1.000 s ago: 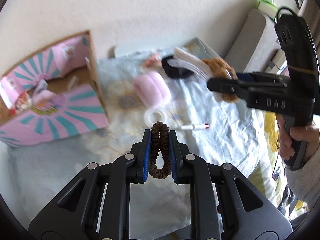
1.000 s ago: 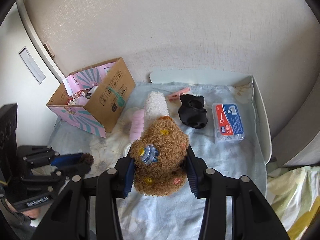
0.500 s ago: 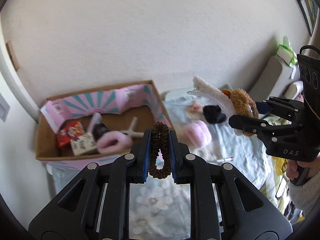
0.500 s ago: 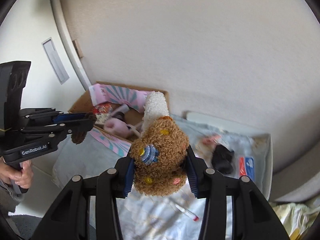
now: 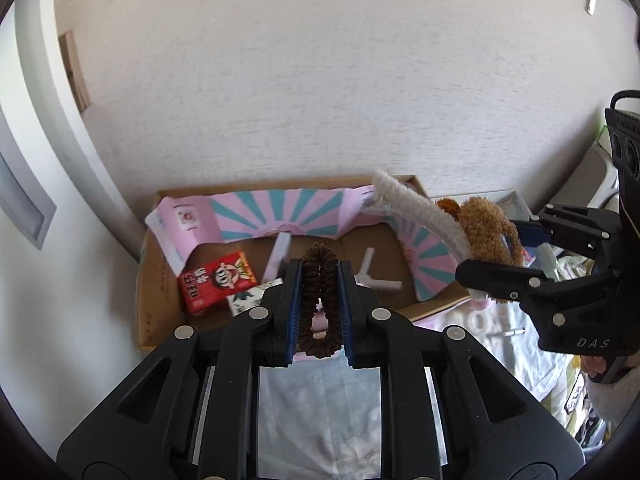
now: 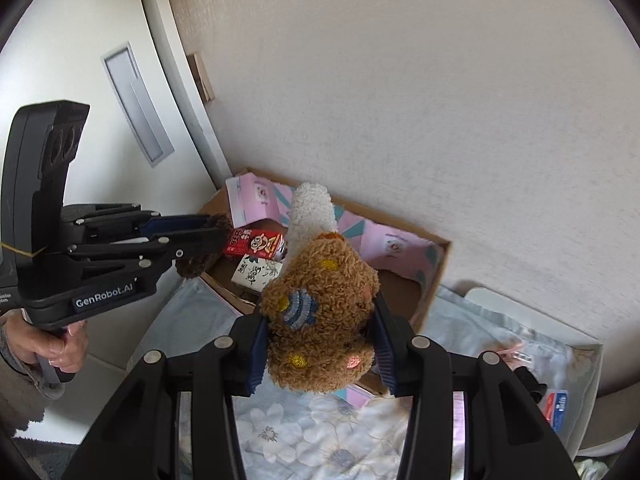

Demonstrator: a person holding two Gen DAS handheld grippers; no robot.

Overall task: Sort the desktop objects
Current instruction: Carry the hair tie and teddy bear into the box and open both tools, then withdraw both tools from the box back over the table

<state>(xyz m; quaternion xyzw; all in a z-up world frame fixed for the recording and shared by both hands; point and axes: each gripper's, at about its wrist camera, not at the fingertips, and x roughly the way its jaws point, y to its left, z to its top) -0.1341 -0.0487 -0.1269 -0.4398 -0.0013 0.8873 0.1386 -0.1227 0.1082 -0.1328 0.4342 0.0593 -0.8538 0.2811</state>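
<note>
A brown scrunchie (image 5: pixel 320 300) is pinched between the nearly closed jaws of the left gripper (image 5: pixel 320 304), short of the cardboard box (image 5: pixel 160 280). A plush toy (image 6: pixel 320 316) is clamped by the right gripper (image 6: pixel 320 344), its jaws spread wide, over the box's near edge. Released early, either could land outside.

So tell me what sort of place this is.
Probably a room in a home, perhaps a bedroom. A floral bedsheet-like cloth covers the surface, a cardboard box holding small household items sits against a textured wall, and the left tool holds a brown hair scrunchie.
</note>
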